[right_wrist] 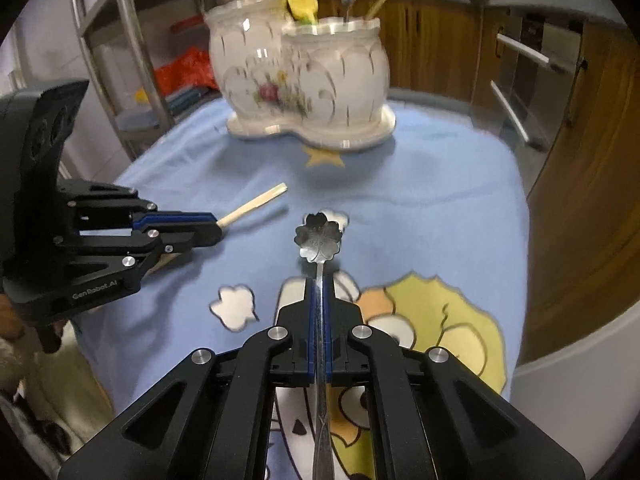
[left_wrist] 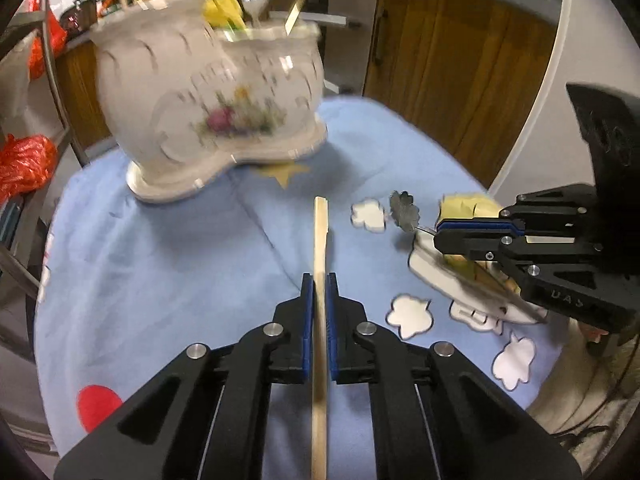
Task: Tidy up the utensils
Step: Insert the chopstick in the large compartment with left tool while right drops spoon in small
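My left gripper (left_wrist: 319, 280) is shut on a pale wooden chopstick (left_wrist: 320, 236) that points forward above the blue cloth; both show in the right wrist view, the gripper (right_wrist: 214, 229) and the chopstick (right_wrist: 256, 204). My right gripper (right_wrist: 319, 280) is shut on a metal spoon with a flower-shaped bowl (right_wrist: 319, 236); in the left wrist view the gripper (left_wrist: 438, 236) and the spoon (left_wrist: 404, 210) sit at the right. A white floral double-pot ceramic utensil holder (left_wrist: 212, 96) (right_wrist: 304, 76) stands at the far side of the table, holding a fork, a gold utensil and a yellow item.
The table is covered by a blue cartoon-print cloth (right_wrist: 440, 200) with white clouds and a yellow star. A metal rack (right_wrist: 132, 40) with red bags stands to the left. Wooden cabinets (right_wrist: 580, 140) lie behind and to the right.
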A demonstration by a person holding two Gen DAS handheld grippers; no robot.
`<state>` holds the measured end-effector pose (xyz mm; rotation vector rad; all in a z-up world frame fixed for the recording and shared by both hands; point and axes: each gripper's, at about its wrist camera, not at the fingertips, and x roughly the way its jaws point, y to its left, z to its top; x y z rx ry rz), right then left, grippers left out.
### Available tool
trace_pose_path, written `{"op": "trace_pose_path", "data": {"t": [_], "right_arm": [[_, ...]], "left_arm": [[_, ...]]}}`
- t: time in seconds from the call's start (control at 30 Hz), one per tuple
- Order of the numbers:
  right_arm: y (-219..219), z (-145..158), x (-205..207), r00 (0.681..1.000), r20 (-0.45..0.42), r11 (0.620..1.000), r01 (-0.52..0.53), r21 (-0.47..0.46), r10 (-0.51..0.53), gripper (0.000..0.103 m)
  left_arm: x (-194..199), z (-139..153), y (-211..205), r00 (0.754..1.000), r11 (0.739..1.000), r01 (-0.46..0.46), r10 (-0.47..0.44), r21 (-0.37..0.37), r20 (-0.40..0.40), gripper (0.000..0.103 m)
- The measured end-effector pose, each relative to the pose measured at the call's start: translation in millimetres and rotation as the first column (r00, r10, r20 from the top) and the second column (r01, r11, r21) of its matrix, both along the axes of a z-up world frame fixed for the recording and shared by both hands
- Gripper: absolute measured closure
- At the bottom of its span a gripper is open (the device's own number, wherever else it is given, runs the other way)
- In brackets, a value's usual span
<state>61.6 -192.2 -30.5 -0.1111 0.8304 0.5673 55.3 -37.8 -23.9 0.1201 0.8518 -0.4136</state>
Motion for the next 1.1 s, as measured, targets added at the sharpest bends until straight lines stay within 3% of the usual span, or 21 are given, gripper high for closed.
{"op": "trace_pose_path", "data": {"t": [0.13, 0.27, 0.5, 0.67, 0.8, 0.93, 1.1], "right_arm": [[-2, 24, -7, 0.994, 0.105, 0.998, -0.022, 0.063, 0.015, 0.099], [0, 51, -14, 0.973, 0.23, 0.989, -0.056, 0.136, 0.024, 0.099], [17, 95, 5, 0.909, 0.416, 0.97, -0.073, 0.231, -0.03, 0.101], [25, 125, 37, 0.895, 0.44, 0.95, -0.073, 0.304, -0.072, 0.101], [21, 140, 62, 0.876, 0.458, 0.923, -0.038, 0.383, -0.154, 0.101], [15, 149, 86, 0.855, 0.456, 0.896, 0.024, 0.444, -0.249, 0.101], [15, 146, 103, 0.838, 0.46, 0.882, 0.053, 0.469, -0.295, 0.101]], "left_arm": [[-9, 27, 17, 0.993, 0.998, -0.001, 0.008, -0.064, 0.118, 0.097], [-19, 56, 31, 0.971, 0.993, 0.003, 0.026, -0.121, 0.238, 0.097], [-10, 109, 55, 0.901, 0.976, -0.023, 0.114, -0.216, 0.419, 0.097], [29, 137, 66, 0.864, 0.956, -0.039, 0.178, -0.291, 0.47, 0.097], [62, 155, 76, 0.83, 0.924, -0.032, 0.237, -0.381, 0.505, 0.097], [97, 159, 79, 0.805, 0.902, -0.05, 0.291, -0.43, 0.517, 0.097], [122, 159, 78, 0.765, 0.88, -0.06, 0.344, -0.471, 0.544, 0.097]]}}
